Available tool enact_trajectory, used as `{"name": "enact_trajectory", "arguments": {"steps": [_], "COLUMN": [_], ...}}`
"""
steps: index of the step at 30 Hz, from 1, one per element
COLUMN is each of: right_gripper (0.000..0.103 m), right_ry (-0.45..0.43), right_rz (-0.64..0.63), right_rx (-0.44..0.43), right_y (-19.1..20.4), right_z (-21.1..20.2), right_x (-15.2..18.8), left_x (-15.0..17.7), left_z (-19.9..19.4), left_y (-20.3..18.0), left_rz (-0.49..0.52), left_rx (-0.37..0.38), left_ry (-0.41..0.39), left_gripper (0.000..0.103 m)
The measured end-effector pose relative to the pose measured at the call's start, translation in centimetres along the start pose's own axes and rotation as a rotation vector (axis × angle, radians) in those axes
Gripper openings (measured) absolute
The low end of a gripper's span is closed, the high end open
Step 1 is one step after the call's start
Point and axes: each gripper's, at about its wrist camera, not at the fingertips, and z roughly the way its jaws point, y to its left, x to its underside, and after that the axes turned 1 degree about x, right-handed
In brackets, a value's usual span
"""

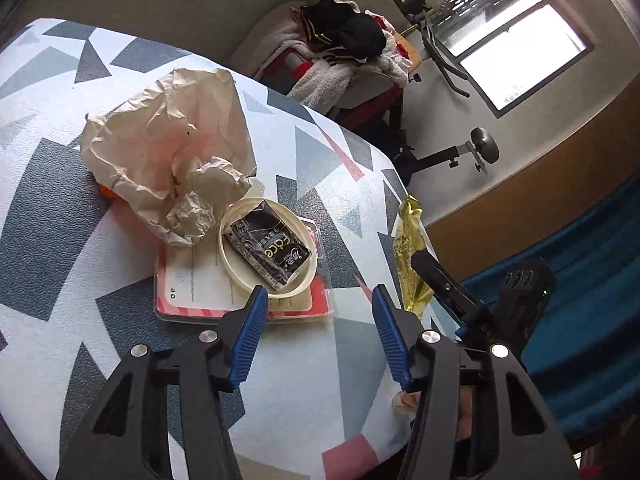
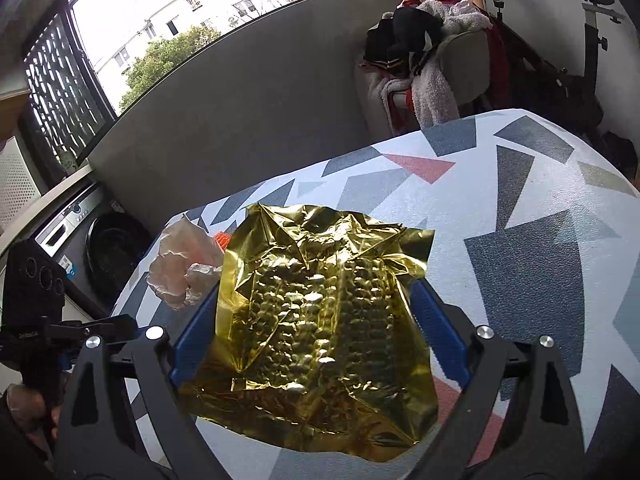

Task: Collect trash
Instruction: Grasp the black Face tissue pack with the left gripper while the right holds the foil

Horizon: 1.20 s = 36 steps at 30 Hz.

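Gold wrapper between wide hand-held gripper

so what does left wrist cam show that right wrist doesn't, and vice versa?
Left wrist only: the black snack packet in a white ring, on a red-and-white blister pack, with the left gripper empty.

Right wrist only: the gold foil wrapper's full face between the right gripper's pads, a washing machine.

Both: crumpled paper bag, patterned table, clothes-piled chair.

Orange item mostly hidden under crumpled paper bag (identity unclear); carton print unreadable.
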Motion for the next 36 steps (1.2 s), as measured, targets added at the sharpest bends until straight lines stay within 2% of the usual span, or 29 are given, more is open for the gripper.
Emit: {"name": "enact_trajectory", "arguments": {"steps": [6,10,14,16,20,24,26,27,30,36], "right_gripper": [0.091,0.091,0.091,0.091,0.091,0.091,0.091,0.091,0.091,0.091], "right_ry": [-0.031,-0.049,-0.054,-0.055,-0.056,-0.058,-0.053,-0.051,-0.048,-0.045], "right_rz": [0.036,0.052,0.060,0.057,0.059,0.078,0.077,0.075,0.059,0.015], "right_rx": [-0.014,-0.028,-0.032,-0.031,-0.027,-0.028,-0.024,-0.024,-0.023,-0.020], "right_y": [-1.3,-1.9,-2.2,-2.3,-2.6,-3.2,-3.1,-3.0,-2.5,-0.9], "right_z": [-1.9,-3.0,-3.6,-3.9,-4.5,-5.0,-5.0,-5.0,-5.3,-6.4], "right_x": [-0.4,-0.3,0.0,0.2,0.6,0.8,0.8,0.9,1.1,1.6], "left_x": [-2.1,-2.6,-3.1,-3.5,-3.5,-2.6,-2.1,-1.9,-1.9,-0.8], "left_z": [4.2,5.2,6.0,6.6,8.0,9.2,9.7,9.6,8.5,4.5], "left_y": [1.0,1.9,1.6,1.0,-0.4,-1.8,-2.4,-2.5,-2.1,-4.0], "left_rz": [-0.121,-0.169,-0.163,-0.129,-0.033,0.107,0.187,0.214,0.184,0.239], "left_rx": [-0.061,-0.133,-0.196,-0.242,-0.355,-0.469,-0.529,-0.539,-0.474,-0.399], "left_ry": [0.085,0.086,0.071,0.068,0.058,0.066,0.070,0.068,0.054,-0.017], "left_gripper": [0.052,0.052,0.065,0.069,0.069,0.066,0.058,0.046,0.032,0.030]}}
